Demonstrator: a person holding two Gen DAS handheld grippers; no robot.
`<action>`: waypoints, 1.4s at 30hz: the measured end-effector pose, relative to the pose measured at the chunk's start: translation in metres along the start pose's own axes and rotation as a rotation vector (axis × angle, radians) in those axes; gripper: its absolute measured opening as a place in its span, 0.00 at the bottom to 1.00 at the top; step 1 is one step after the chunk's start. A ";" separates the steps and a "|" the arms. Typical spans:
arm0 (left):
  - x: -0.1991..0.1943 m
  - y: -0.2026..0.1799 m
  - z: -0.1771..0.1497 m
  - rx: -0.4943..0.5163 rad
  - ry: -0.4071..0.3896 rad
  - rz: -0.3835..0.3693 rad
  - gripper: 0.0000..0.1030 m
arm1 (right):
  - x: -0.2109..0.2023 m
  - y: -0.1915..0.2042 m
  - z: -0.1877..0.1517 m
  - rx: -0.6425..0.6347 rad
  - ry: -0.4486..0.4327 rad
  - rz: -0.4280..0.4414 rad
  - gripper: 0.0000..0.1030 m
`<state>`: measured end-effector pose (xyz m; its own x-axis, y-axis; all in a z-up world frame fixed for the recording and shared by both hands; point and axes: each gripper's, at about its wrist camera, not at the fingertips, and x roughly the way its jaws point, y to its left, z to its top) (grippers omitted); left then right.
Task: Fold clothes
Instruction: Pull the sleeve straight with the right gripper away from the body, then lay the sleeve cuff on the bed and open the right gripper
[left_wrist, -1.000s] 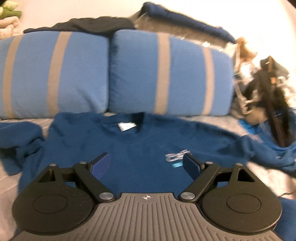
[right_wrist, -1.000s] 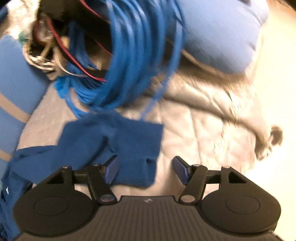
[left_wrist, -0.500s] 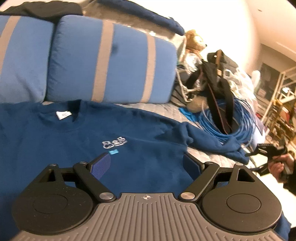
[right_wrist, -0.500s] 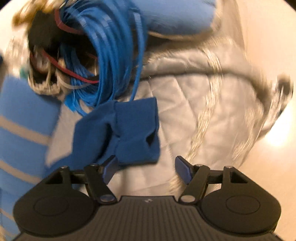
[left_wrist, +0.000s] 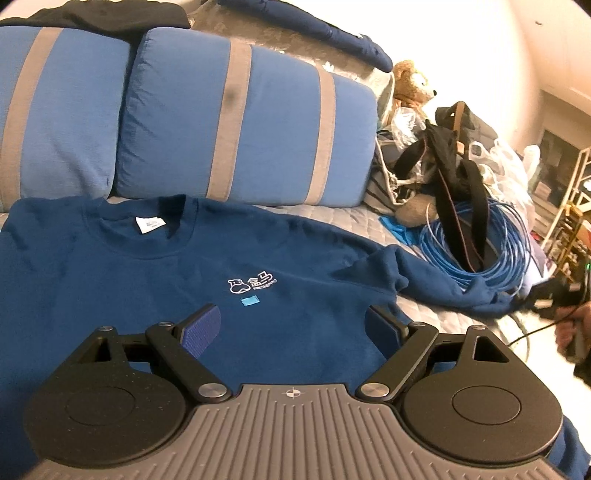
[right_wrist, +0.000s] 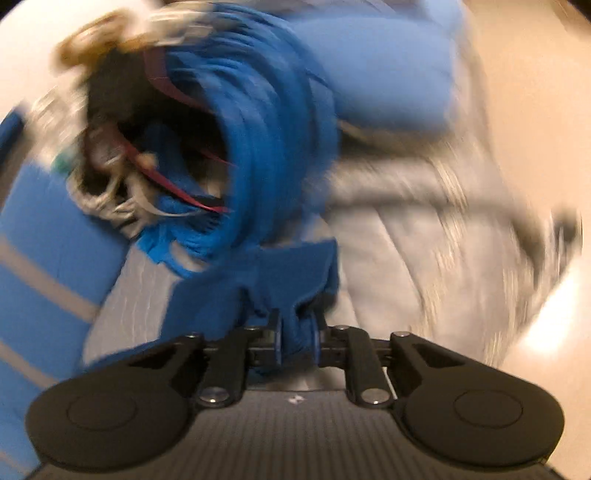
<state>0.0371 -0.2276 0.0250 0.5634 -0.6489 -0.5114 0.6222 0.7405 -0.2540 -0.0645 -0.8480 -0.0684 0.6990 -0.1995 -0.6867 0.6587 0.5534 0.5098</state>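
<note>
Left wrist: low over navy cotton sweatshirt (left_wrist: 155, 295), facing striped blue cushions (left_wrist: 236, 129). Right wrist: close on that sweatshirt's sleeve cuff (right_wrist: 284, 273). Shared: coiled blue cable (left_wrist: 476, 251).

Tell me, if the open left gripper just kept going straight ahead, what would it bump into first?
Probably the navy sweatshirt. The left gripper tilts down over its chest, open and holding nothing, so it would likely meet the fabric near the small white logo, though depth is uncertain.

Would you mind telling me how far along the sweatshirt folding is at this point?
Done: the blue sweatshirt lies spread flat, face up, on the bed. In hand: the right gripper has just closed its jaws on the sleeve cuff; the left gripper hovers open above the chest. Left: every fold, since no sleeve is folded in yet.
</note>
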 end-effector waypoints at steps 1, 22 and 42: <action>0.000 0.000 0.000 0.001 0.000 0.001 0.84 | -0.005 0.011 0.007 -0.083 -0.031 -0.011 0.10; 0.001 0.000 0.000 0.006 0.001 0.017 0.84 | 0.009 0.053 0.129 -0.586 -0.230 -0.155 0.07; 0.001 -0.002 0.000 0.009 0.006 0.030 0.84 | 0.022 0.029 0.081 -0.675 -0.138 -0.150 0.35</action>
<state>0.0364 -0.2296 0.0246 0.5787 -0.6252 -0.5237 0.6101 0.7580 -0.2308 -0.0078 -0.9017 -0.0266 0.6727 -0.3891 -0.6293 0.4652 0.8838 -0.0492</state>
